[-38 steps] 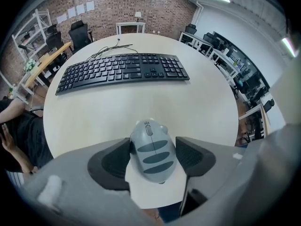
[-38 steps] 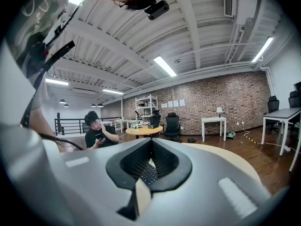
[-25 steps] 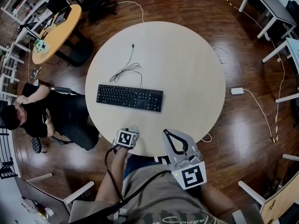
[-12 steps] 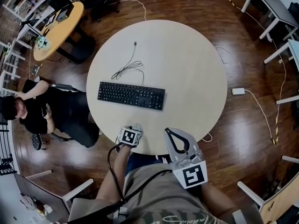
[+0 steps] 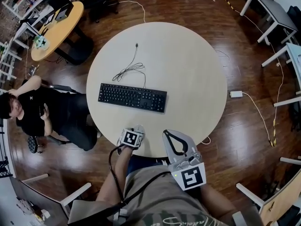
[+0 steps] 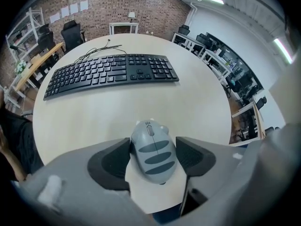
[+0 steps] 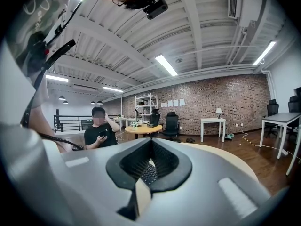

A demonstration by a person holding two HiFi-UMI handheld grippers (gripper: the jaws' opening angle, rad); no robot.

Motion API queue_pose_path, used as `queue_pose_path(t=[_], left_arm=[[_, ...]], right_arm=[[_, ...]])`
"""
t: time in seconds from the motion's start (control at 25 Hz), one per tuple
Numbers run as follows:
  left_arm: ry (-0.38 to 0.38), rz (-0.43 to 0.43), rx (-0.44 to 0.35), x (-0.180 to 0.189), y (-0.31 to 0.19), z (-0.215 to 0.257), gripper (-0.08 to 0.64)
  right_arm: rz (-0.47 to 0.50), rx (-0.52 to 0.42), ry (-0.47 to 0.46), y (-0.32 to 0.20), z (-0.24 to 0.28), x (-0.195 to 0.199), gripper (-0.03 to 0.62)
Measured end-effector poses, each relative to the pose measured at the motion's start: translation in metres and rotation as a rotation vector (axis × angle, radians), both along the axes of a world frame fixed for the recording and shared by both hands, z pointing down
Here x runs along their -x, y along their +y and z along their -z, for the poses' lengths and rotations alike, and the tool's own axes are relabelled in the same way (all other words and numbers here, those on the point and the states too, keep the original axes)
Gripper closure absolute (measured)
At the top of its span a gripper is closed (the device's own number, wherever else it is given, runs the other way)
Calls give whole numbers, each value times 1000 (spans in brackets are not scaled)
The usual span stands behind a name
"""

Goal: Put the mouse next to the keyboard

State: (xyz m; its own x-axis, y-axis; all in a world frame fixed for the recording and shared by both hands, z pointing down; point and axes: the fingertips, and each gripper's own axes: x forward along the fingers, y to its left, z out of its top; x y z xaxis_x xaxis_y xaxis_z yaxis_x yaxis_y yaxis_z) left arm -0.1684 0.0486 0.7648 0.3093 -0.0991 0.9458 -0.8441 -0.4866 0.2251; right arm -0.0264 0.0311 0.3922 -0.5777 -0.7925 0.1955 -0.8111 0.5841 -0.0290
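The left gripper [image 5: 135, 130] clamps the grey mouse [image 6: 153, 149] by its sides at the table's [image 5: 188, 69] near edge, well short of the keyboard [image 5: 132, 98], seemingly ready to carry it. The right gripper [image 5: 168, 134], jaws together and empty, waits just off the edge.

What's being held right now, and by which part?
The left tool holds the grey mouse by its two long sides; the right tool holds nothing.

The right hand-held gripper [image 7: 151, 141] points level across the pale round surface [image 7: 230, 158], jaws closed tip to tip on nothing, a strip of keyboard [image 7: 149, 174] showing between the pads, a seated person [image 7: 100, 132] in black beyond.
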Motion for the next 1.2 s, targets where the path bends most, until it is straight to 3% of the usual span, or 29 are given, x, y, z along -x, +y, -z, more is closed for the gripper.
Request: queue_pose_path(t=[0.36, 0.72, 1.0, 1.2], left_arm=[[-3, -83, -7, -3, -3, 0, 238], [29, -91, -23, -5, -6, -2, 230], [11, -70, 6, -8, -4, -2, 227], [29, -2, 4, -12, 5, -4, 225]], right_arm=[[-33, -2, 7, -8, 9, 22, 586], [-82, 44, 65, -8, 2, 43, 586], [6, 66, -8, -17, -2, 32, 587], [79, 108, -56, -22, -1, 14, 586]])
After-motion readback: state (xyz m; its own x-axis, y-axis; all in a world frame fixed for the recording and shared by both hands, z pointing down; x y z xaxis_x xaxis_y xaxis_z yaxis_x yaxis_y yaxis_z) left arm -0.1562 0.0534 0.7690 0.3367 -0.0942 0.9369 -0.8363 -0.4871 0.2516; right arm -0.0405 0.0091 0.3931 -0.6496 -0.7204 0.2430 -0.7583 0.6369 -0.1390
